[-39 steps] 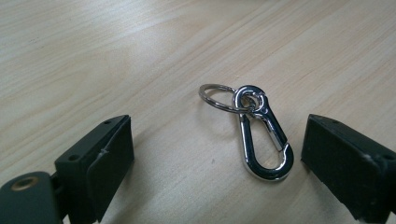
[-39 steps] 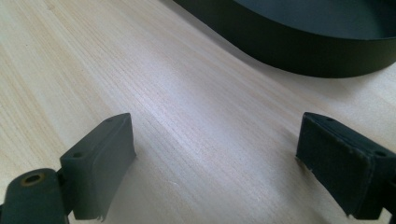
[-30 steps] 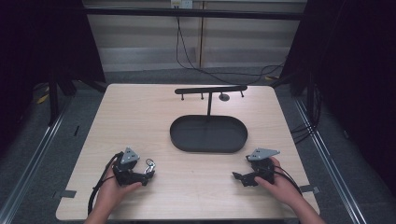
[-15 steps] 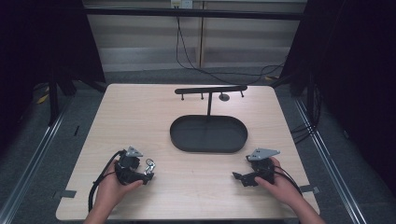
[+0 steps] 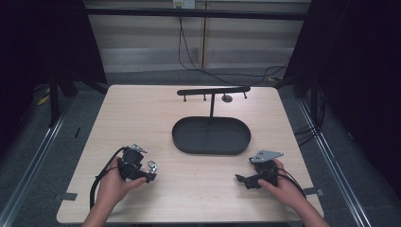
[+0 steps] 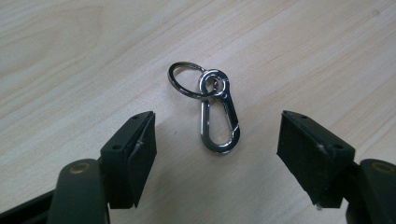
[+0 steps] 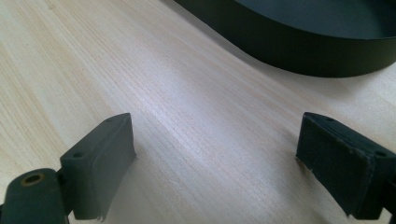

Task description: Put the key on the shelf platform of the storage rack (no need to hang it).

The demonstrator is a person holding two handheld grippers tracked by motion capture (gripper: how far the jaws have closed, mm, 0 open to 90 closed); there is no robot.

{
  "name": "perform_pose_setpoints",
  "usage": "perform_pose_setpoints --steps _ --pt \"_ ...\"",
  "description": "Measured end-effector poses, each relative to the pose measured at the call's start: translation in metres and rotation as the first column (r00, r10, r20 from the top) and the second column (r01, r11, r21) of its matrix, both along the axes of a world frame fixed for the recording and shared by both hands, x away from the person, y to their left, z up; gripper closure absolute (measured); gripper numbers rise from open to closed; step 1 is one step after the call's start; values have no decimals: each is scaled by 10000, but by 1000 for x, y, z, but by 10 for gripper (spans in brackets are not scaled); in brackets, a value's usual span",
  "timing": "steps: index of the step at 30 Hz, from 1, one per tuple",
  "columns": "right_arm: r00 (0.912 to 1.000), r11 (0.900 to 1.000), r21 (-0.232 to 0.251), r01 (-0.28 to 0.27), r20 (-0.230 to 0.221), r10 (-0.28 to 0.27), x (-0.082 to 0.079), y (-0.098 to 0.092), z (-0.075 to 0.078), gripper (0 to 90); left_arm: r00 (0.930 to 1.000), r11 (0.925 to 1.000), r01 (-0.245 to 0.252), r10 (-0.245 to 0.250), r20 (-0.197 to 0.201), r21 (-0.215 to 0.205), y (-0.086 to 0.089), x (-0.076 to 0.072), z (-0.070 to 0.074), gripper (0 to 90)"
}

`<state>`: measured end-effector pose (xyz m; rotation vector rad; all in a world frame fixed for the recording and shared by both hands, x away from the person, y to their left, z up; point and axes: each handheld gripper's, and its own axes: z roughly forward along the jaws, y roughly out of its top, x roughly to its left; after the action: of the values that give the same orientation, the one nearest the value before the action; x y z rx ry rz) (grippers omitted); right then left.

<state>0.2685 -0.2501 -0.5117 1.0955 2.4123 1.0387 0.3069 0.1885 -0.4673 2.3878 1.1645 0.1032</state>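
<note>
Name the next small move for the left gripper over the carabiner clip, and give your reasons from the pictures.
Probably lower the left gripper and shut it on the carabiner clip. The clip lies flat on the table, between the fingers but untouched; they have just been closing yet remain wide apart. Its key ring lies beyond the fingers' line.

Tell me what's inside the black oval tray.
The black oval tray looks empty: its dark floor shows bare in the high view. A thin post rises from its far side to a hook bar. The far wall's inner face is too dark to check.
</note>
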Motion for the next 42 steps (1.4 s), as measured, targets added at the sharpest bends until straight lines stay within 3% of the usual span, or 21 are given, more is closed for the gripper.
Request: perform_pose_setpoints --steps 25,28,37,42 --pt "10000 10000 -1 -1 2 1 0 0 0 107 9964 9956 106 -27 -853 927 -15 18 0 397" --pt "10000 10000 -2 -1 2 1 0 0 0 107 9938 9936 86 40 -1109 1126 -18 20 0 434" --pt "10000 10000 -1 -3 1 3 0 0 0 107 9906 9794 535 -275 -1336 1947 -29 24 0 517" --pt "10000 10000 1 -2 1 2 0 0 0 107 9871 9670 835 -471 -1532 2408 -35 25 2 655"
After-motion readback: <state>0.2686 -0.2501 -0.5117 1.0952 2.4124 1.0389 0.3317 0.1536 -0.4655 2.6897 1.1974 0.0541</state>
